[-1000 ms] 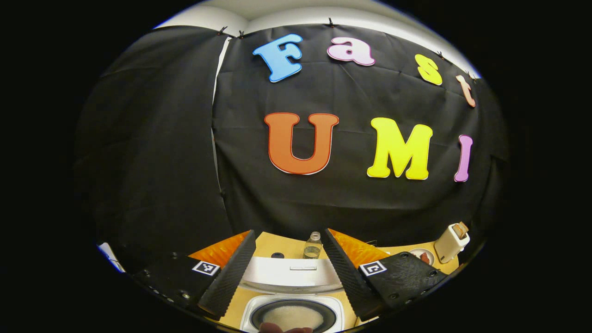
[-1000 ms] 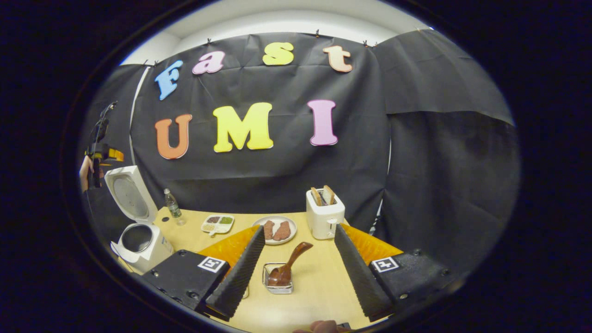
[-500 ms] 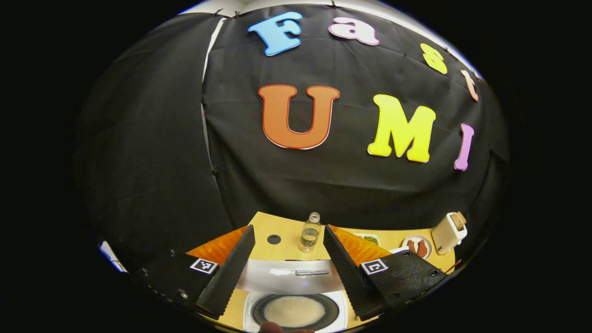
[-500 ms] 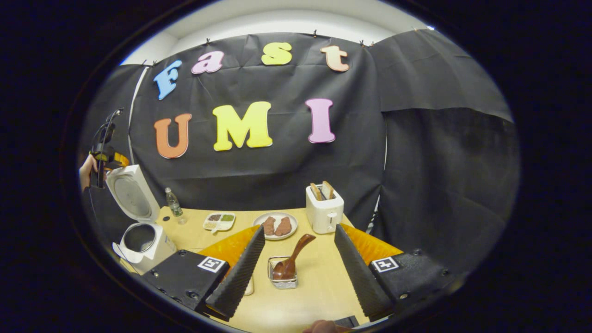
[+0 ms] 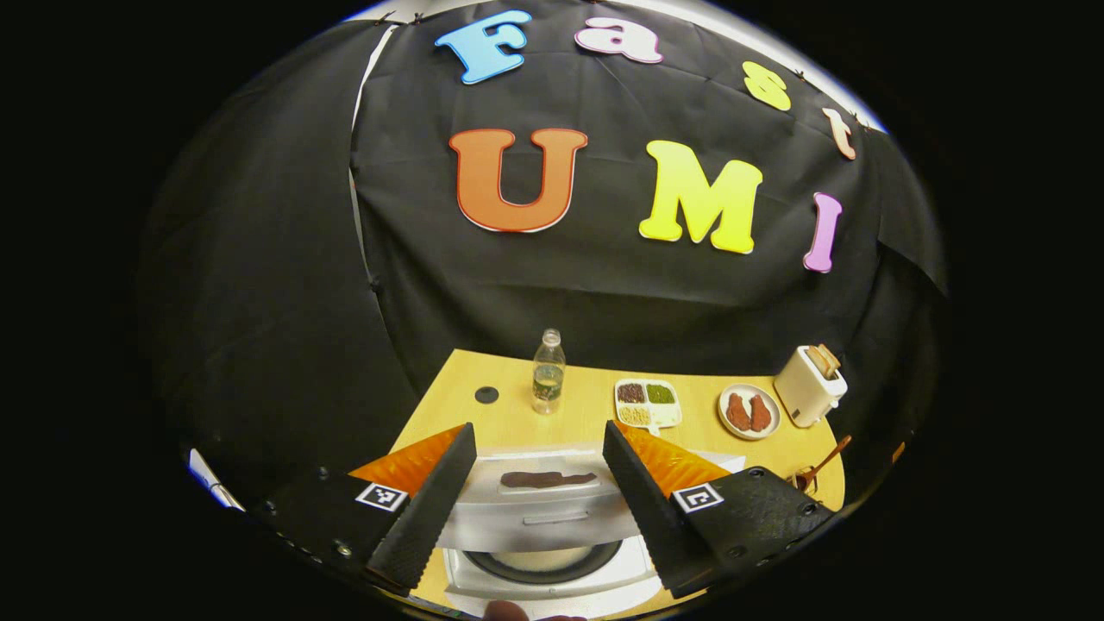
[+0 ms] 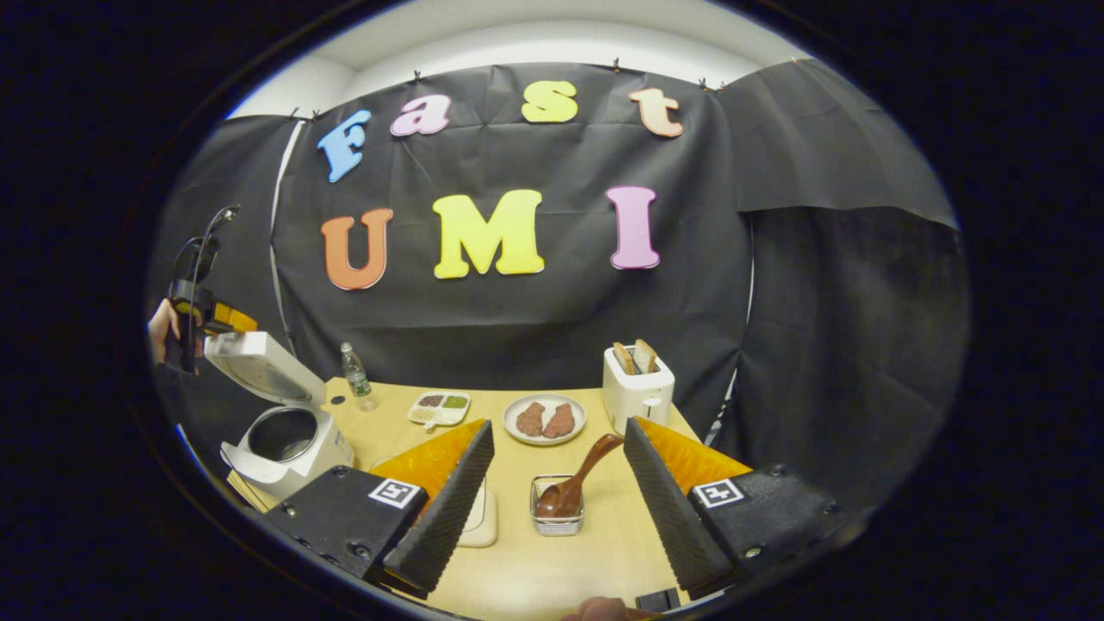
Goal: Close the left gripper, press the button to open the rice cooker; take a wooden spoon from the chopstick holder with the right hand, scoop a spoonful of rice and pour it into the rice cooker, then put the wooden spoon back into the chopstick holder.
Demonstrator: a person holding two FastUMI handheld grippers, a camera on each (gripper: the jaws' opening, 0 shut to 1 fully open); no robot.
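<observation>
In the left gripper view, the left gripper [image 5: 536, 448] is spread apart above the white rice cooker [image 5: 552, 569], whose half-lowered lid hides most of the pot. In the right gripper view, the cooker's dark pot shows; the right gripper [image 6: 556, 448] is released, framing the brown wooden spoon [image 6: 578, 479] in the wire chopstick holder [image 6: 557, 517].

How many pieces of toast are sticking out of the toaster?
2. Both stand side by side in the slots of the toaster at the back of the table: one toast on the left, the other toast on the right.
</observation>
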